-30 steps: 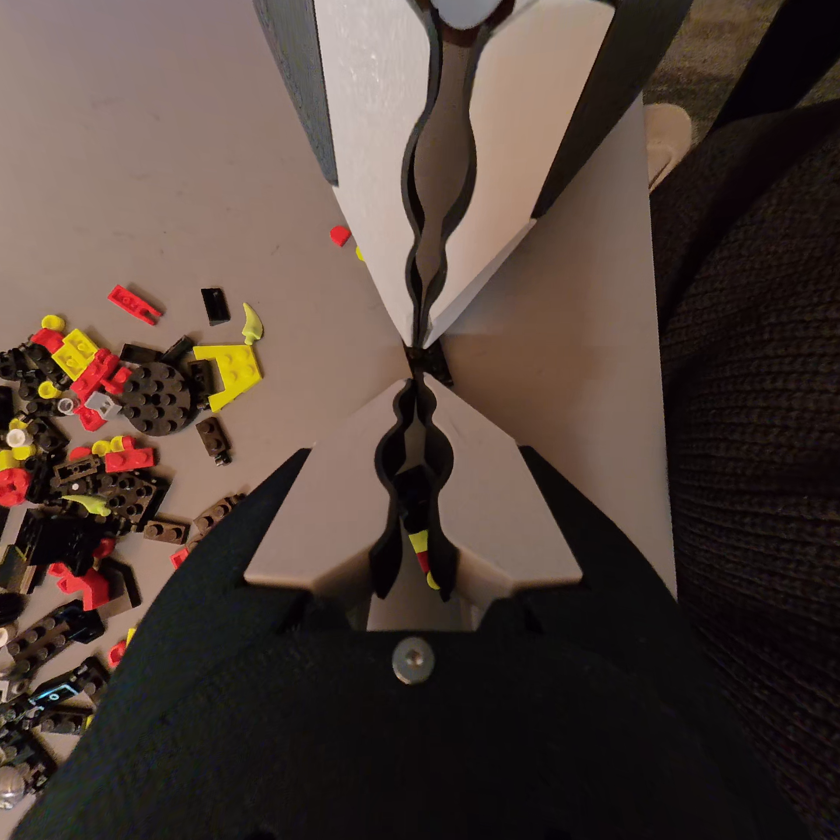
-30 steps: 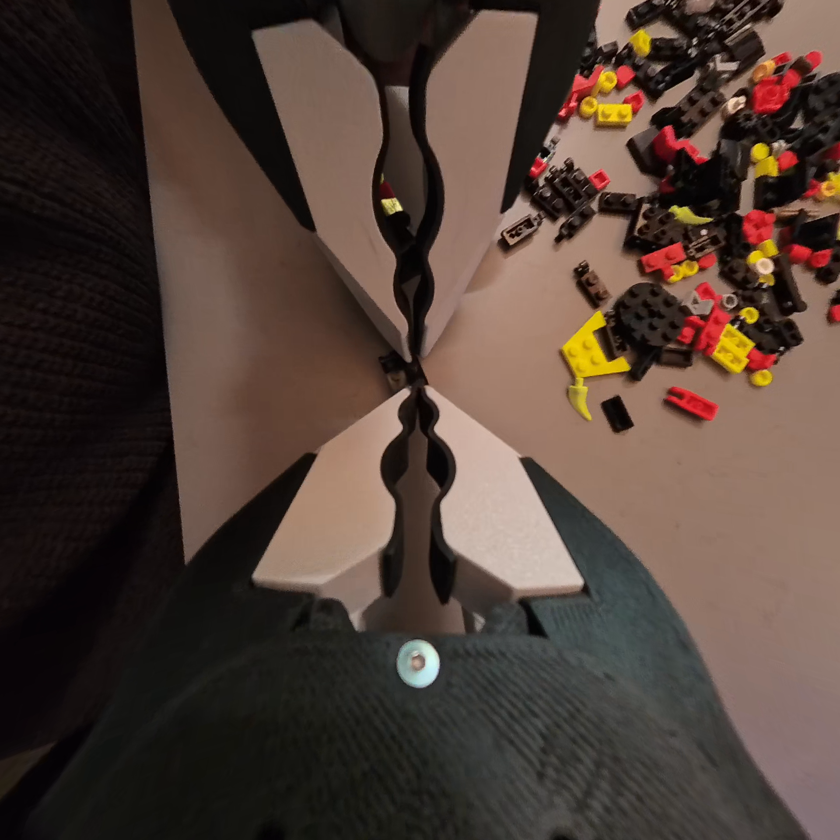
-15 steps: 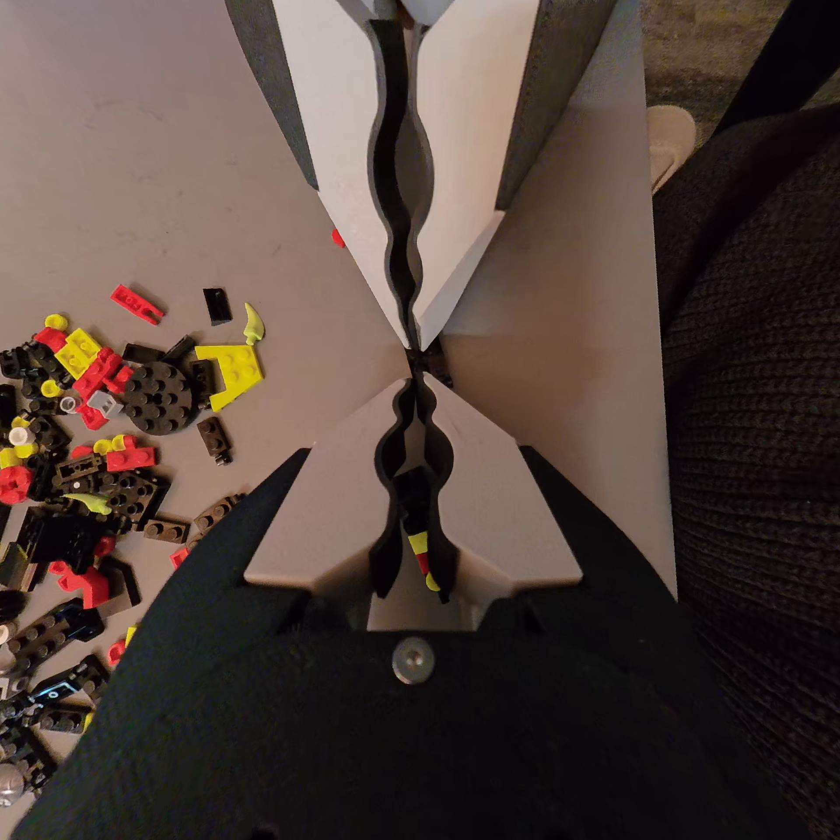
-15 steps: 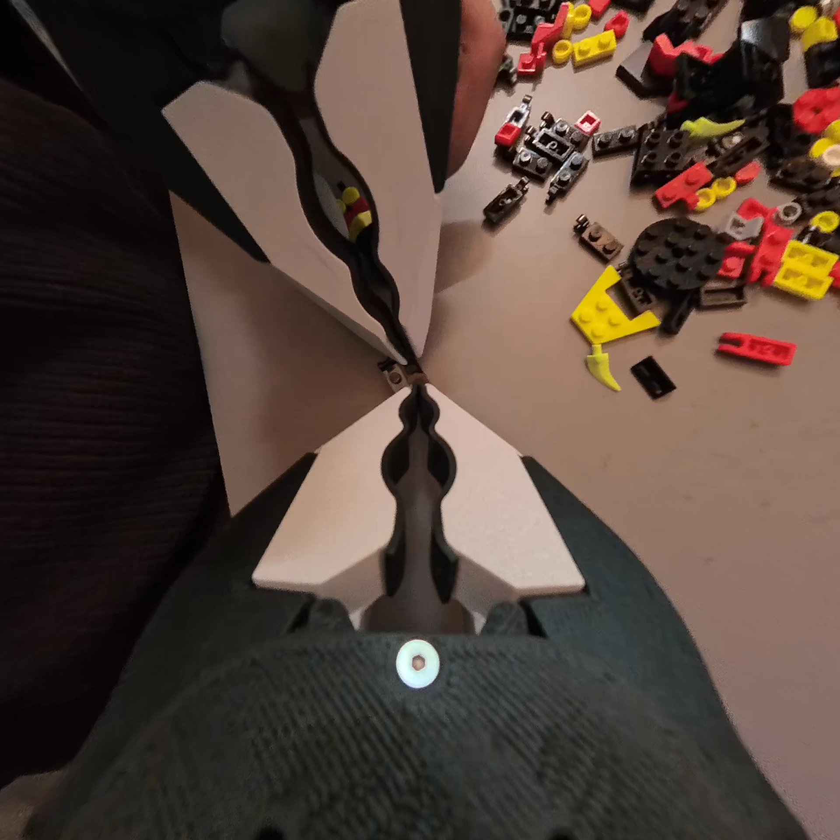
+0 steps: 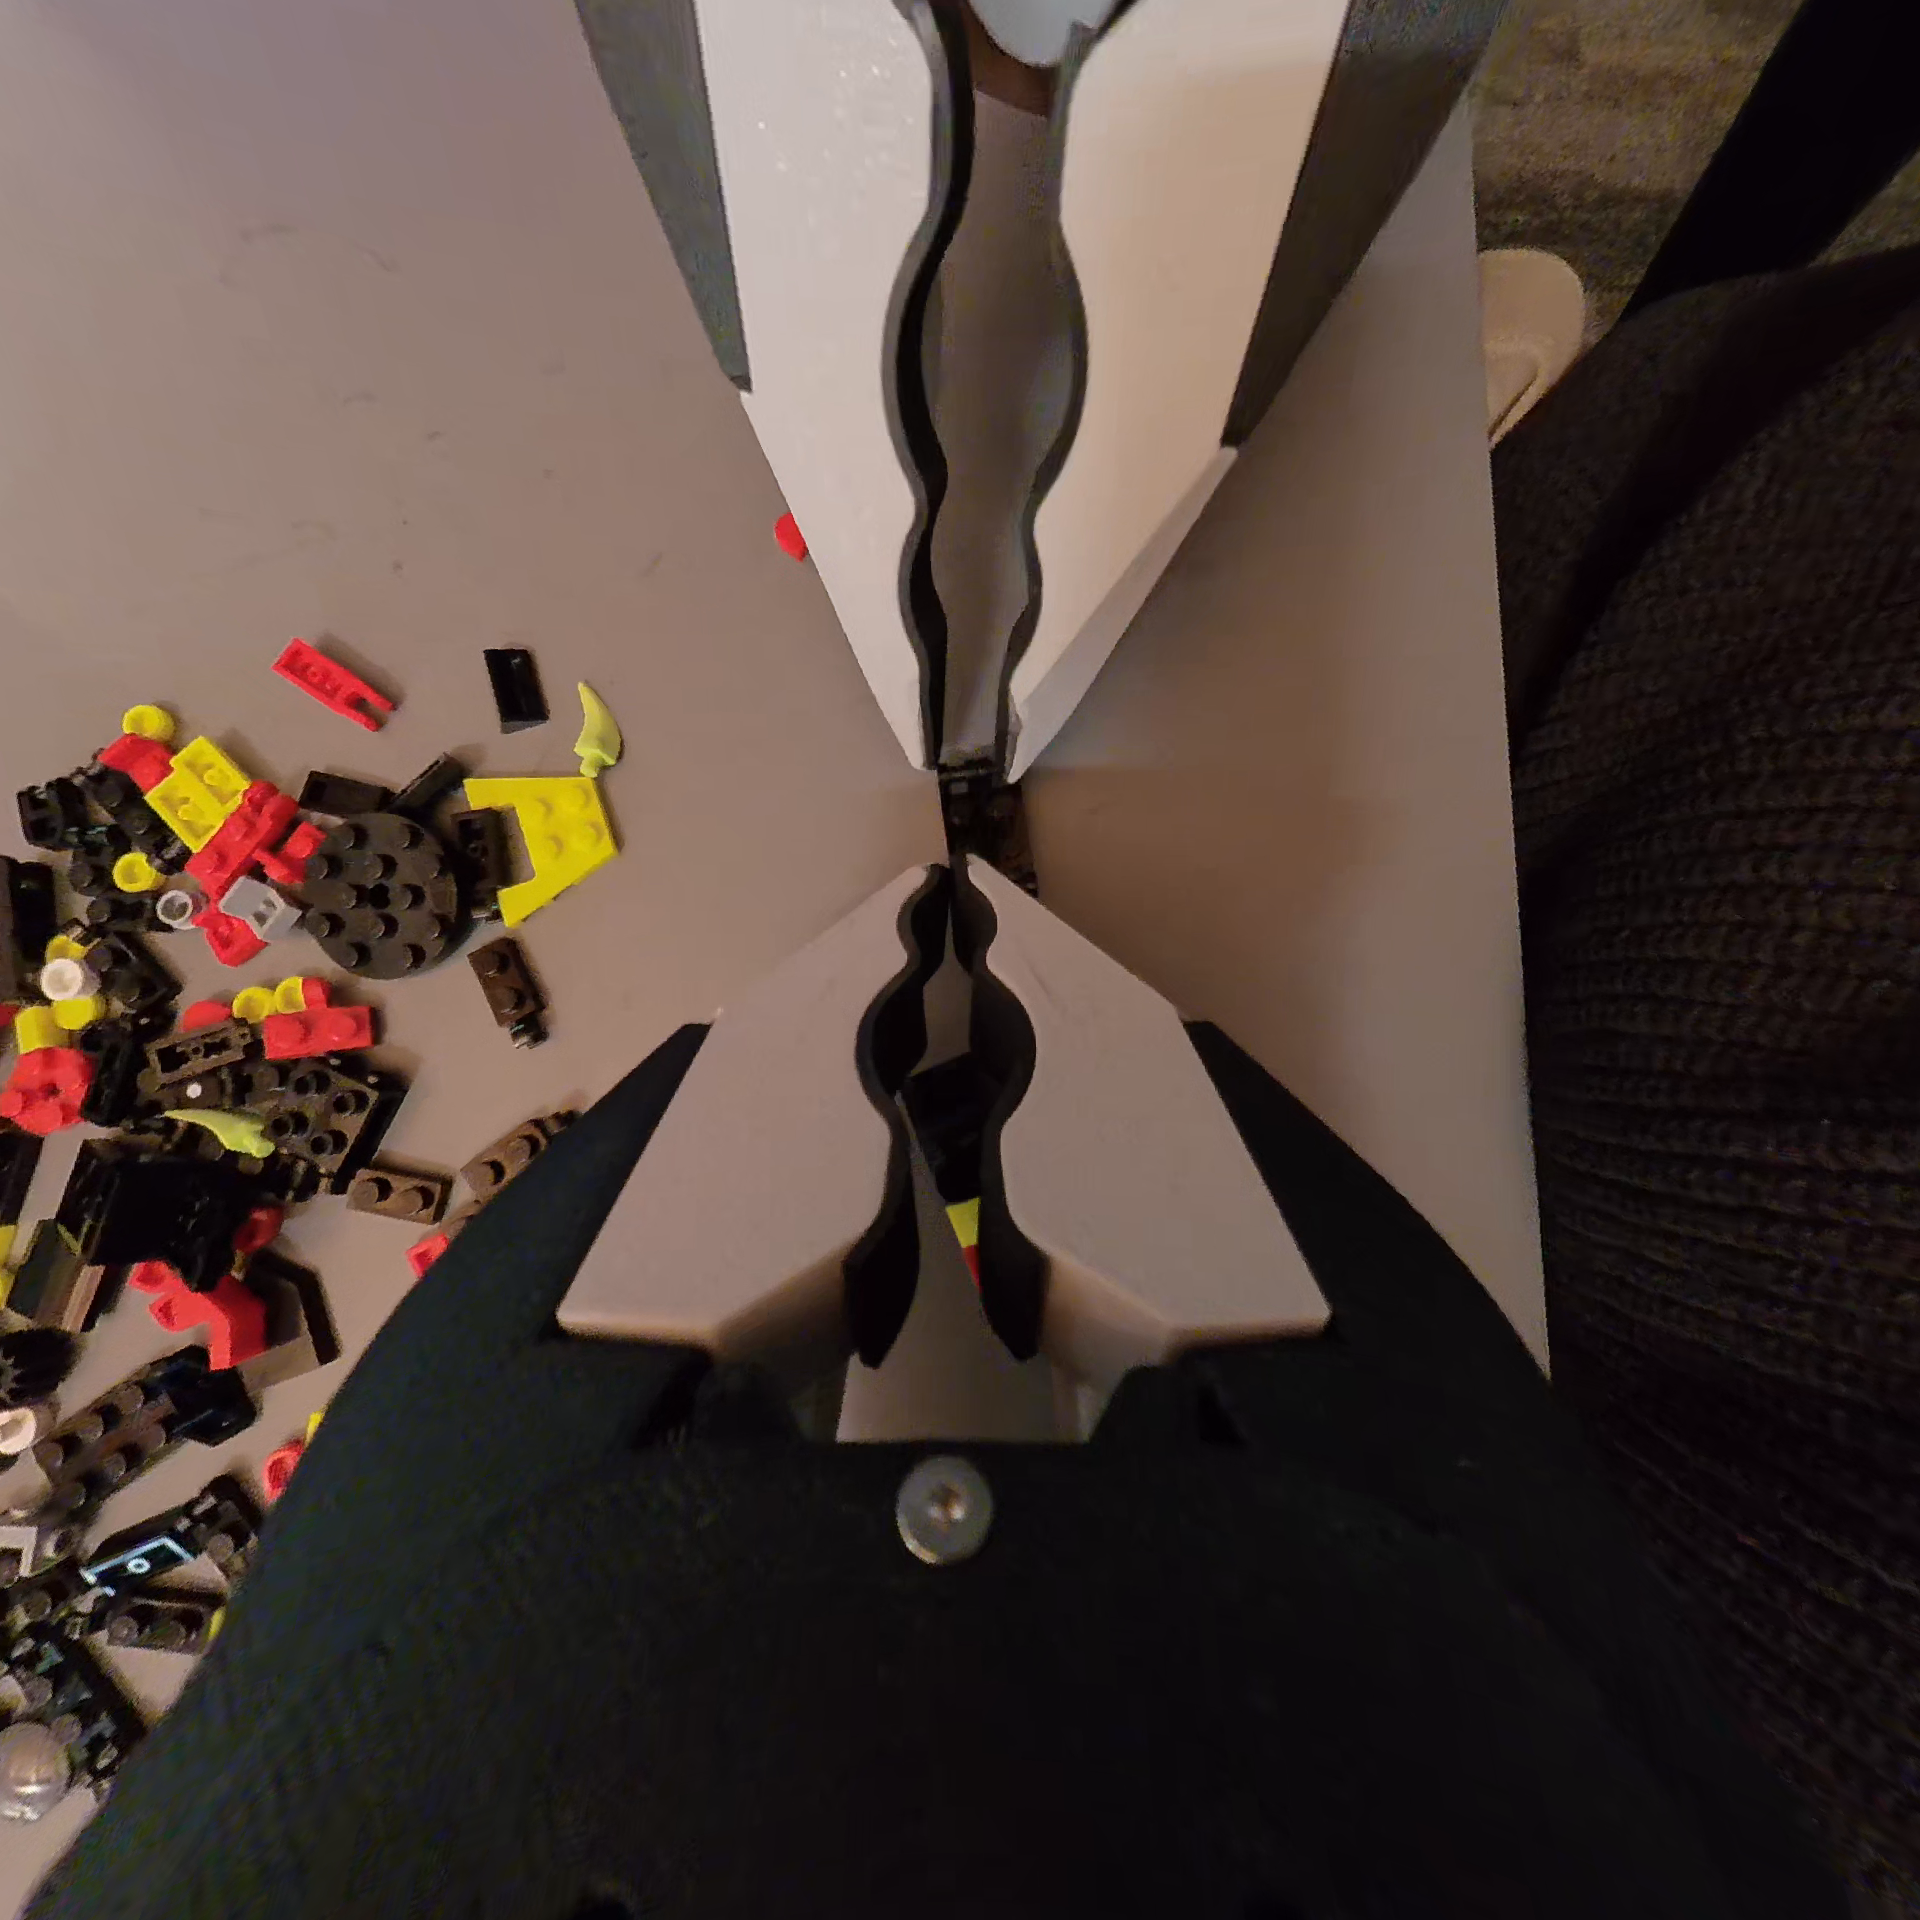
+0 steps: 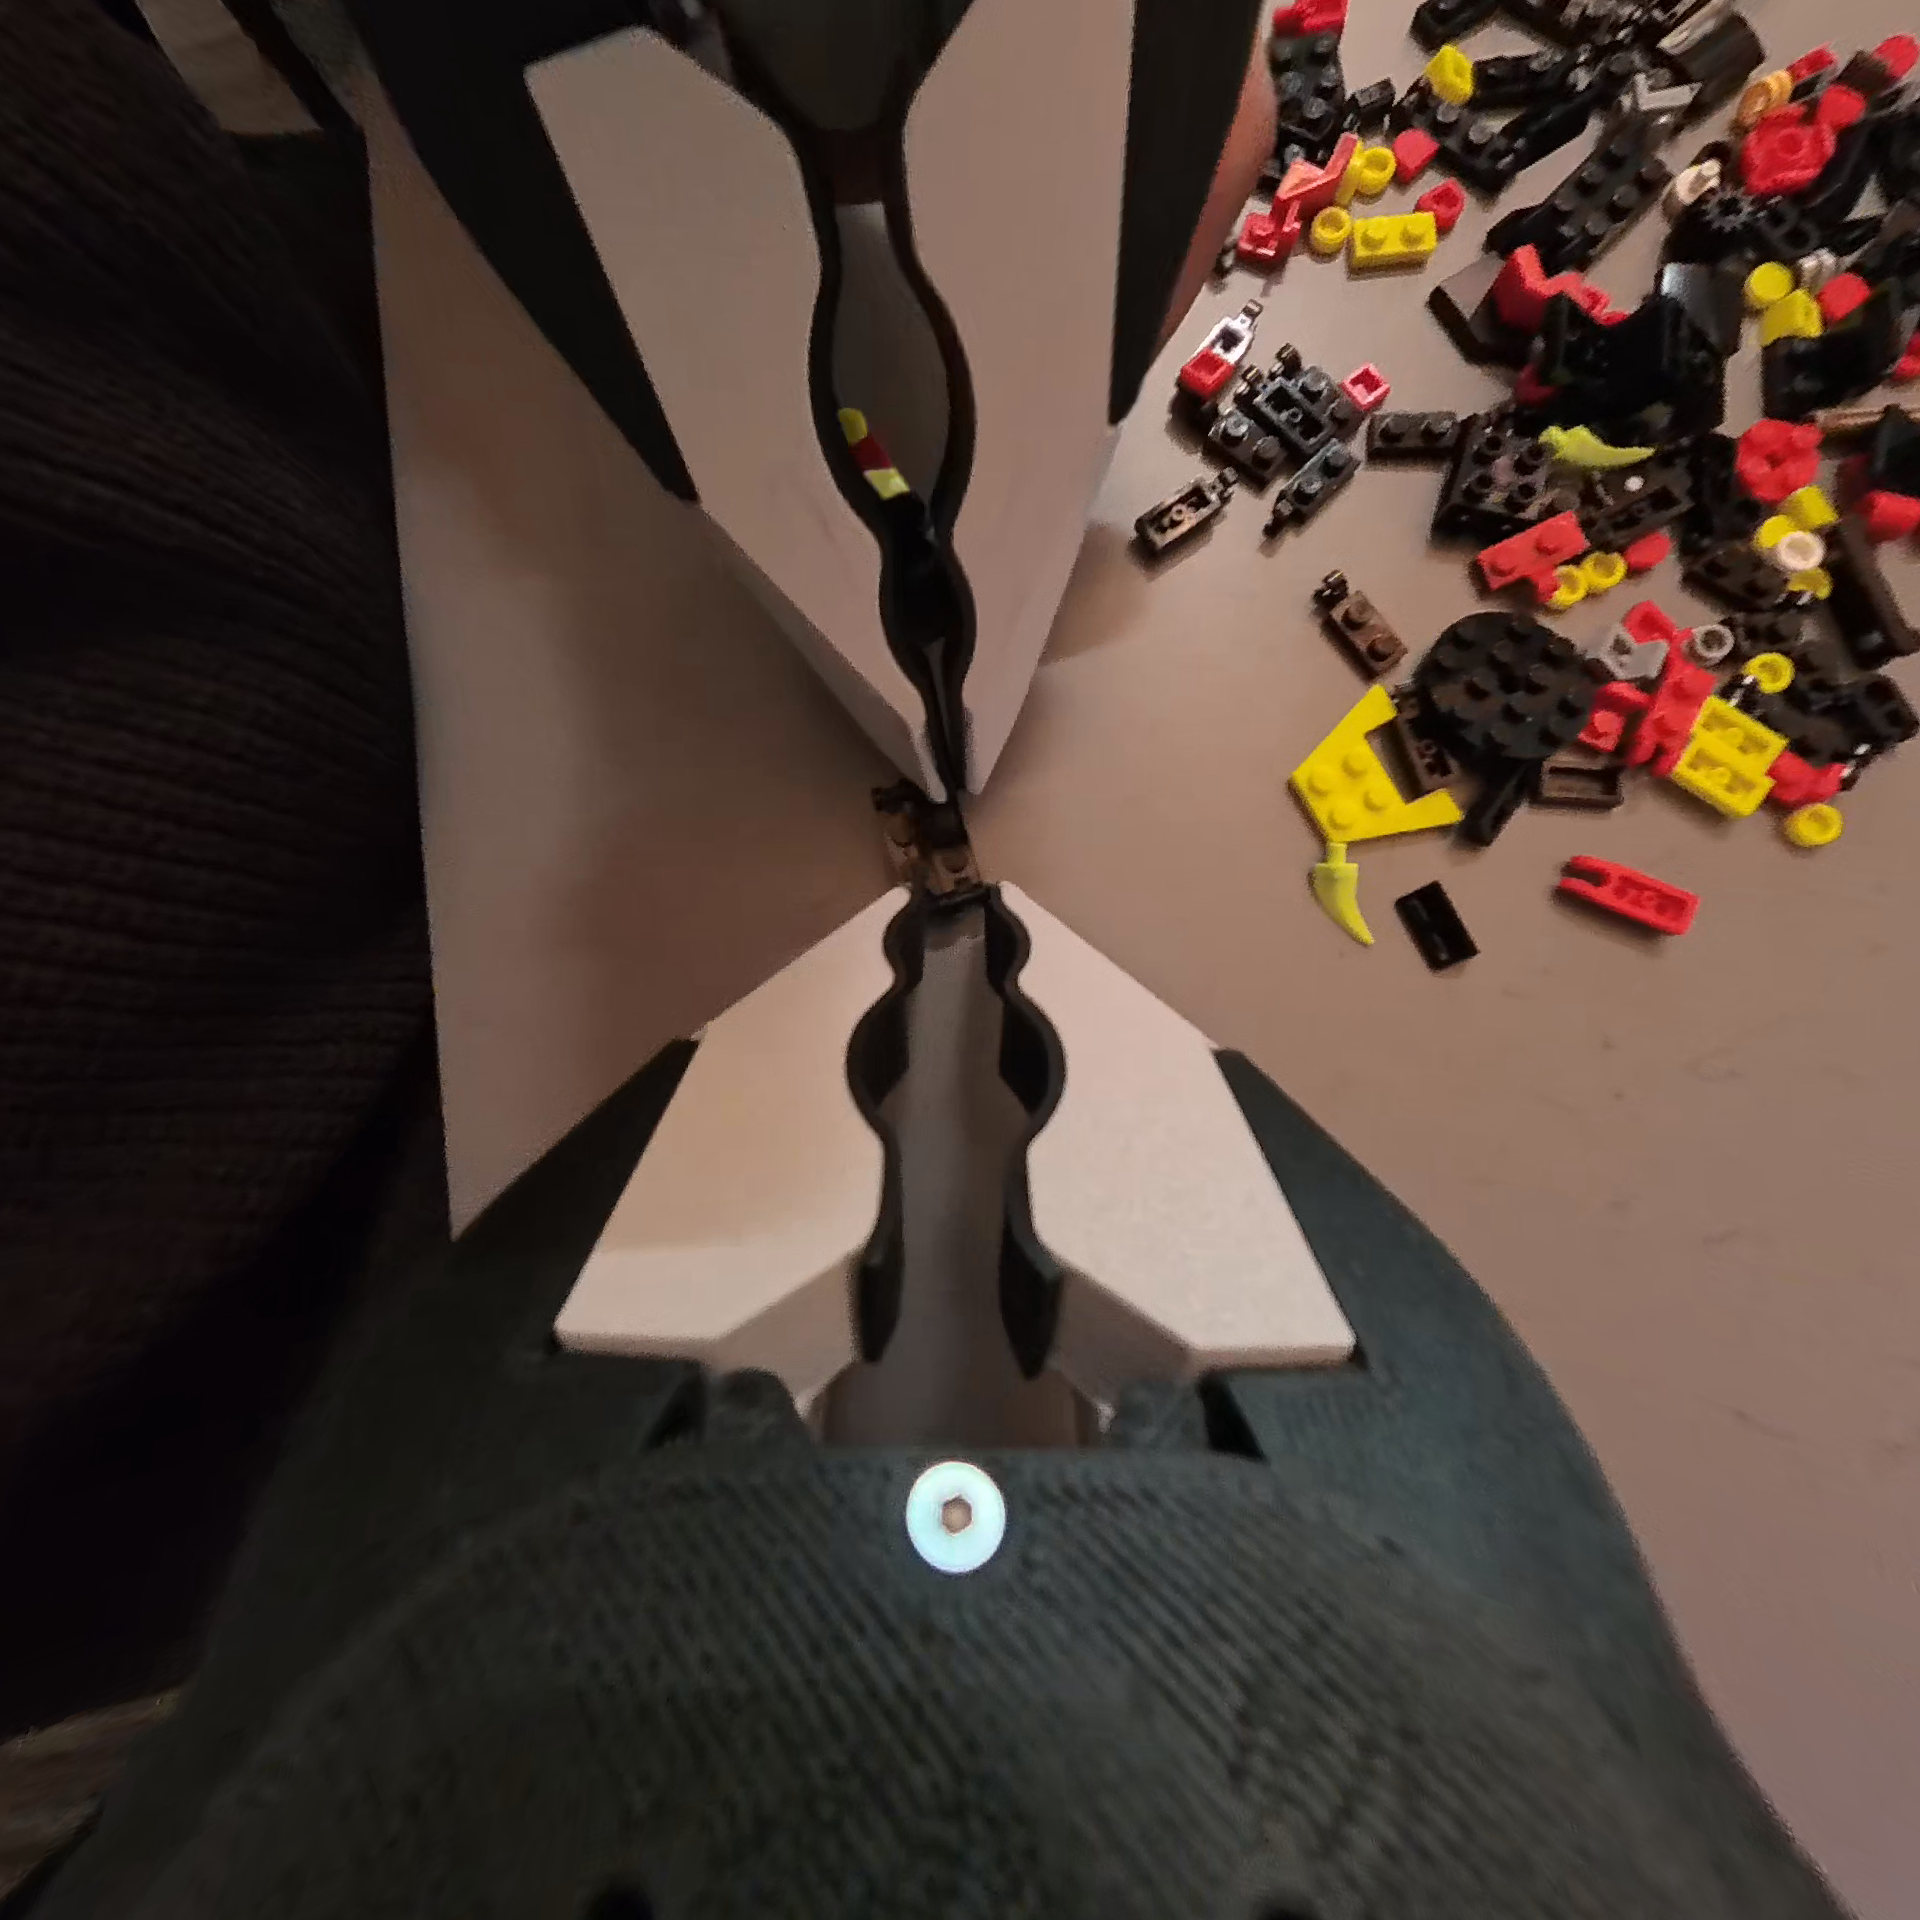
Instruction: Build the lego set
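Note:
Both grippers meet tip to tip above the table's near edge. My left gripper [image 5: 954, 878] is shut on a black, yellow and red lego assembly [image 5: 958, 1174] that sits deep between its pads. My right gripper [image 6: 948, 899] is shut on a small dark lego piece [image 6: 930, 852] at its tips. That piece touches the tip of the assembly. In the left wrist view the right gripper [image 5: 971, 756] comes in from the top with the small piece [image 5: 971, 810]. In the right wrist view the left gripper [image 6: 948, 774] comes from the top with the assembly [image 6: 883, 468].
A pile of loose black, red and yellow bricks [image 5: 208, 1039] lies on the grey table [image 5: 364, 364], with a yellow wedge plate [image 6: 1351, 779] and a black round plate [image 6: 1507, 686]. A person's dark knit clothing [image 5: 1714, 1039] lies past the table edge. The grippers are tip to tip, or close to it.
The grippers stay tip to tip. The right gripper swung left and then back in the left wrist view. In the right wrist view the left gripper tilted and is now straighter.

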{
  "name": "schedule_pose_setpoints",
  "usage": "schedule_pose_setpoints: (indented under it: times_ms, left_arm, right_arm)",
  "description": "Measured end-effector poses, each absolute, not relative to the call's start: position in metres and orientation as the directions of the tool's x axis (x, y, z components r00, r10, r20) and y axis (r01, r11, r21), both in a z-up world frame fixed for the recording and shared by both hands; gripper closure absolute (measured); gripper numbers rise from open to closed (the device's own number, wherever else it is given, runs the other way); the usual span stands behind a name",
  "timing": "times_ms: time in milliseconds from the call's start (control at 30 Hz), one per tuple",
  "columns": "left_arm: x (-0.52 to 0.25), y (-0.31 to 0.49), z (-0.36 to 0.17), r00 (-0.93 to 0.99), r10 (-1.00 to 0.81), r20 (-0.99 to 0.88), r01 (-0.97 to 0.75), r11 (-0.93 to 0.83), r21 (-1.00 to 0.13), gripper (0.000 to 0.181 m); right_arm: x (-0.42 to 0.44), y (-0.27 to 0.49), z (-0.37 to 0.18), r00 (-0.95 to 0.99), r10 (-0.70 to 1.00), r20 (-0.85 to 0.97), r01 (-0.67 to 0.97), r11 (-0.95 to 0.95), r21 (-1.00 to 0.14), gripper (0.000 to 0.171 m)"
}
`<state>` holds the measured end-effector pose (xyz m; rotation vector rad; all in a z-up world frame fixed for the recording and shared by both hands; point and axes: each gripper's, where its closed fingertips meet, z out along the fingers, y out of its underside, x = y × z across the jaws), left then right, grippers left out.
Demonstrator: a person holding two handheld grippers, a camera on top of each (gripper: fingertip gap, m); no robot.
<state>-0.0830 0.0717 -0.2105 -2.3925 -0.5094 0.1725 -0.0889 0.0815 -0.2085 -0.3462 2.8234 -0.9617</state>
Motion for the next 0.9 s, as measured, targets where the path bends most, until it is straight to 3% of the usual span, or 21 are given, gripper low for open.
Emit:
schedule_pose_setpoints:
  times_ms: [33,267,900]
  left_arm:
    - [-0.083,0.071,-0.209,0.914,0.406,0.014,0.317,-0.69,-0.651,0.181]
    - [-0.082,0.071,-0.206,0.914,0.405,0.023,0.32,-0.684,-0.656,0.181]
    - [-0.081,0.073,-0.211,0.913,0.408,-0.004,0.311,-0.702,-0.641,0.181]
  right_arm:
    - [-0.089,0.081,-0.208,-0.964,-0.265,-0.037,-0.187,0.765,-0.617,0.161]
    - [-0.085,0.073,-0.199,-0.958,-0.287,0.029,-0.236,0.722,-0.651,0.169]
    - [-0.086,0.084,-0.209,-0.942,-0.332,0.052,-0.295,0.743,-0.601,0.171]
